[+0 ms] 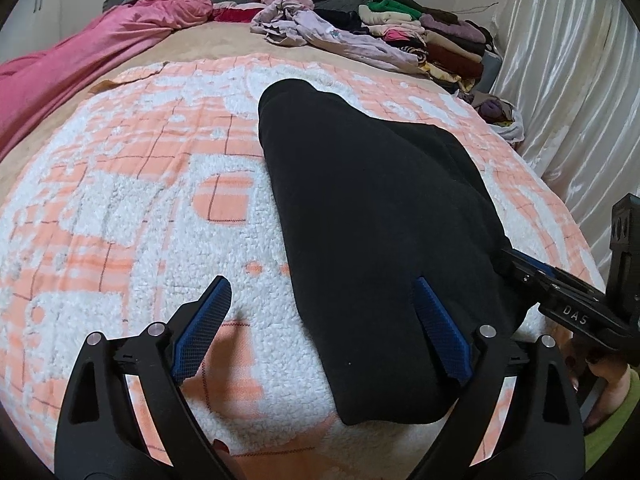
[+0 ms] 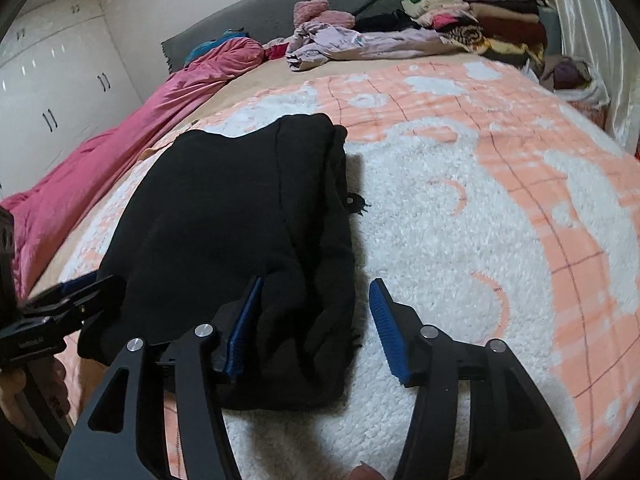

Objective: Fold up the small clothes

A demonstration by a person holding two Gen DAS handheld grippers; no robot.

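A black garment (image 1: 372,216) lies folded lengthwise on the orange-and-white fleece blanket (image 1: 132,200). My left gripper (image 1: 322,296) is open and wide at the garment's near end; one pad hangs over the blanket and the other over the black cloth. My right gripper (image 2: 316,294) is open too, and the bunched near right edge of the black garment (image 2: 224,216) sits between its fingers without being pinched. Each gripper shows in the other's view: the right gripper (image 1: 510,258) at the cloth's right edge, the left gripper (image 2: 78,282) at its left edge.
Loose lilac clothes (image 1: 320,28) and a stack of folded clothes (image 1: 436,36) fill the far right of the bed. A pink duvet (image 1: 80,64) runs along the left side. White curtain (image 1: 568,80) on the right, white wardrobe doors (image 2: 56,88) on the left. A hand (image 1: 604,376) in a green sleeve holds the right gripper.
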